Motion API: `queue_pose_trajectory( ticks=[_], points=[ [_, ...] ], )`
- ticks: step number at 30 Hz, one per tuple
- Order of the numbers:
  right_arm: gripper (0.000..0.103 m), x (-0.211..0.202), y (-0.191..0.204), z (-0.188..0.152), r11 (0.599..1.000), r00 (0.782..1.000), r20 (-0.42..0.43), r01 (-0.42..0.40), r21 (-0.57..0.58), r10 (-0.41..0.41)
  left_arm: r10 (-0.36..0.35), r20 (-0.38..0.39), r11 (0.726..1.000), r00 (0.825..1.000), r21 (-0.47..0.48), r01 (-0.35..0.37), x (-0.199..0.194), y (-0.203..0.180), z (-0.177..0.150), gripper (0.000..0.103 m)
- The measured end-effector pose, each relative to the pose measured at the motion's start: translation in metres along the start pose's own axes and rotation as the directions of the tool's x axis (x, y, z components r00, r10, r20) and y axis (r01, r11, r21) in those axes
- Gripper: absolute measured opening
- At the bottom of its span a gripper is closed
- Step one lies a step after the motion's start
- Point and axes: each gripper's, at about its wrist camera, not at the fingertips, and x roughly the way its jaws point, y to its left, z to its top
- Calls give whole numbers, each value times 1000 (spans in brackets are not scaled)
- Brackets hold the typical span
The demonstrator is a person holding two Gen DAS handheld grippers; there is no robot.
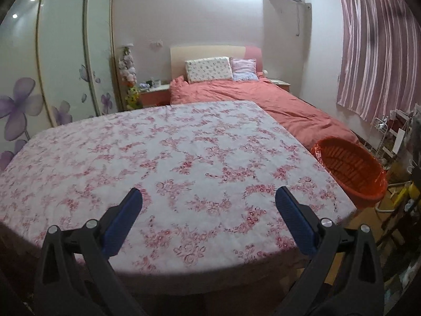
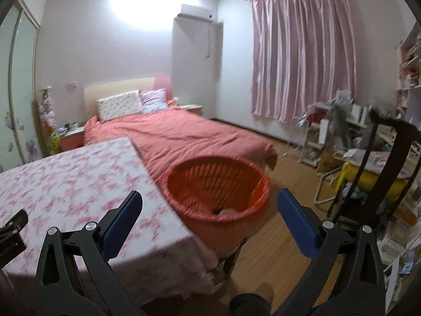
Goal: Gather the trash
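The orange basket (image 2: 215, 187) is the landmark here: a slatted bin lined with a red bag, standing just beside the right edge of the surface (image 1: 158, 158), which is covered by a pink floral cloth. Something pale lies at the bottom of the basket, too blurred to identify.

The left gripper (image 1: 209, 200) hangs over the near part of the surface, to the left of the basket, its blue-padded fingers (image 1: 123, 221) spread wide with nothing between them.

The right gripper (image 2: 209, 202) is nearer the basket, its wide gap framing the basket's near rim, and its fingers (image 2: 297, 223) are likewise far apart and hold nothing.

Beyond the basket lies a bed (image 2: 184, 134) with a coral cover, and to the right of the basket a wooden floor (image 2: 279, 184) runs toward cluttered shelves (image 2: 342, 131) beneath a pink curtain (image 2: 302, 52).
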Motion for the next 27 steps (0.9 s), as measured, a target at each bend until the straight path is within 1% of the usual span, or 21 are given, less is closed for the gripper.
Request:
queue_pose_trajectory(
  ticks=[4, 7, 11, 16, 23, 27],
  points=[
    [101, -3, 5, -8, 999, 999, -38, -32, 21, 33, 4, 23, 1000, 1000, -10, -4, -9, 0, -5, 99],
    [101, -4, 10, -13, 999, 998, -55, -32, 19, 33, -4, 23, 1000, 1000, -11, 4, -12, -1, -9, 99],
    [101, -5, 14, -19, 1000, 997, -73, -10, 15, 11, -9, 22, 1000, 1000, -14, 9, -14, -2, -12, 99],
    [101, -9, 18, -24, 999, 998, -57, 40, 4, -40, -4, 36, 1000, 999, -31, 6, -18, 1, -15, 99],
    [101, -14, 20, -28, 997, 997, 1, 74, -32, -74, -8, 26, 999, 1000, -32, 9, -17, 0, -16, 99],
    [101, -8, 18, -30, 998, 998, -32, 52, -28, -53, -16, 28, 999, 999, -29, 17, -17, -2, -18, 99]
  ],
)
